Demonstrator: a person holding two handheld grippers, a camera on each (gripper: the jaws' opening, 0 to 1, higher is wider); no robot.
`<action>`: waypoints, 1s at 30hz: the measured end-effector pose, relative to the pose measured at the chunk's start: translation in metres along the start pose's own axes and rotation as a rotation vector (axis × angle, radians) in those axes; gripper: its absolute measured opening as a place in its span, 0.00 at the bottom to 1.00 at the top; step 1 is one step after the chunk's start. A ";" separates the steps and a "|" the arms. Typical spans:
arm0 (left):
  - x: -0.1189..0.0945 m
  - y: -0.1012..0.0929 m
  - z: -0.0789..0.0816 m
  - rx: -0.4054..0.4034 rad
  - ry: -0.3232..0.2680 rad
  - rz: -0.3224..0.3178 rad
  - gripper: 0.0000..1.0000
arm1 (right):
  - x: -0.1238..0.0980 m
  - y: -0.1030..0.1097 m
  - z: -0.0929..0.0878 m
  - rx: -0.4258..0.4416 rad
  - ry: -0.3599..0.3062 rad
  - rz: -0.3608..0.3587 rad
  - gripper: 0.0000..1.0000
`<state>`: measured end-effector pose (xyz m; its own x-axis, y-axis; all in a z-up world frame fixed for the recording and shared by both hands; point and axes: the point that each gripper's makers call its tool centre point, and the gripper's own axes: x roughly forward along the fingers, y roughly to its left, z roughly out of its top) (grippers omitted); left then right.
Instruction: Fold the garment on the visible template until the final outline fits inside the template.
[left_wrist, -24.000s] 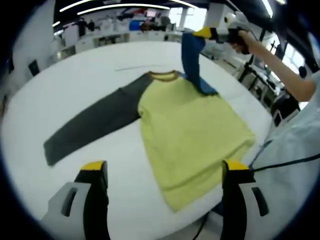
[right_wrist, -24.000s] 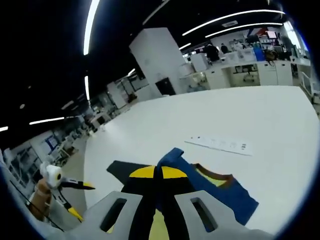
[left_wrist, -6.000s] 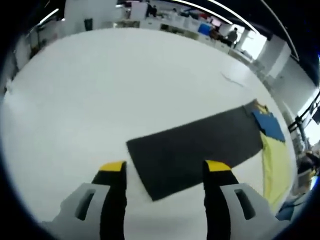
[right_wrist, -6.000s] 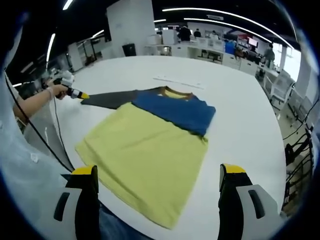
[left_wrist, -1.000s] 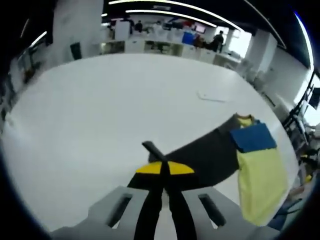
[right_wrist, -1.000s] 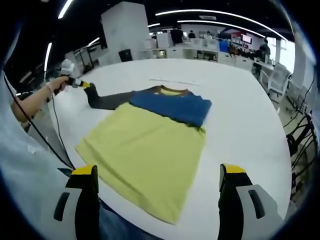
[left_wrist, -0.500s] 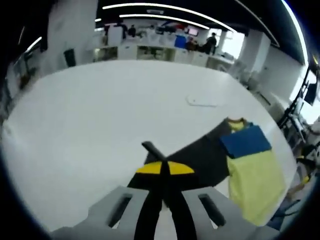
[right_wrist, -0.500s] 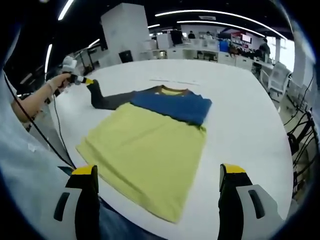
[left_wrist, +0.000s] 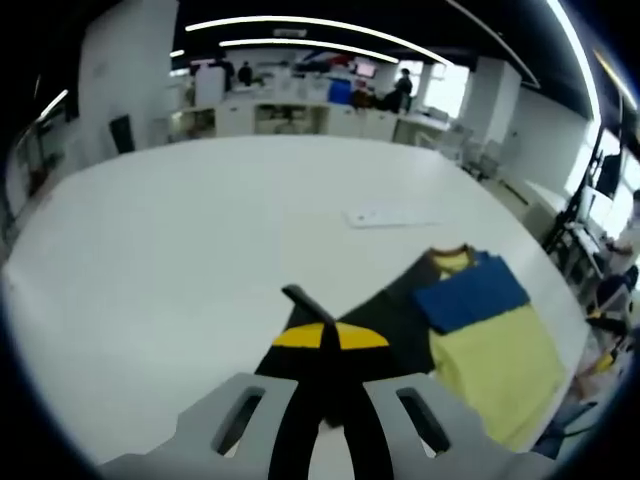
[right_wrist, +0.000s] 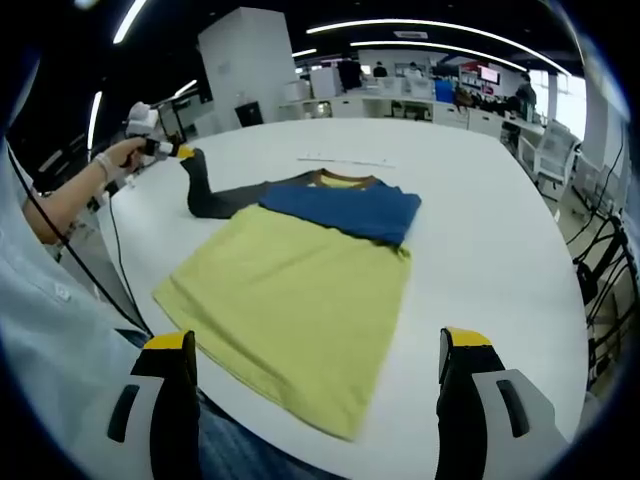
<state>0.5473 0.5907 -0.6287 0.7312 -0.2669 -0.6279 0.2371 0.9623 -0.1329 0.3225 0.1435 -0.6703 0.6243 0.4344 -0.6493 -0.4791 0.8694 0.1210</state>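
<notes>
left gripper (left_wrist: 321, 335) clamped on dark grey sleeve (right_wrist: 222, 198) end, lifted, yellow shirt (right_wrist: 300, 290) lengthwise ahead of right gripper (right_wrist: 315, 352), collar far, jaws apart

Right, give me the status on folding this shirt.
Done: the blue sleeve lies folded across the chest of the yellow shirt. In hand: the left gripper is shut on the end of the dark grey sleeve, lifted off the white table. Left: lay that sleeve over the body, then fold the body; the right gripper is open and idle.
</notes>
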 end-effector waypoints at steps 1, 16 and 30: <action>0.000 -0.001 0.002 0.005 -0.003 -0.002 0.00 | -0.001 -0.001 0.000 0.002 -0.002 -0.002 1.00; 0.007 -0.025 0.028 0.044 -0.047 -0.043 0.00 | -0.001 0.001 0.002 -0.014 -0.001 0.007 1.00; 0.019 -0.054 0.049 0.088 -0.068 -0.090 0.00 | -0.001 0.005 -0.002 -0.011 0.004 0.021 1.00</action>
<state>0.5799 0.5307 -0.5960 0.7455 -0.3574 -0.5626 0.3565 0.9270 -0.1165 0.3185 0.1468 -0.6701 0.6118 0.4511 -0.6498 -0.4985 0.8577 0.1262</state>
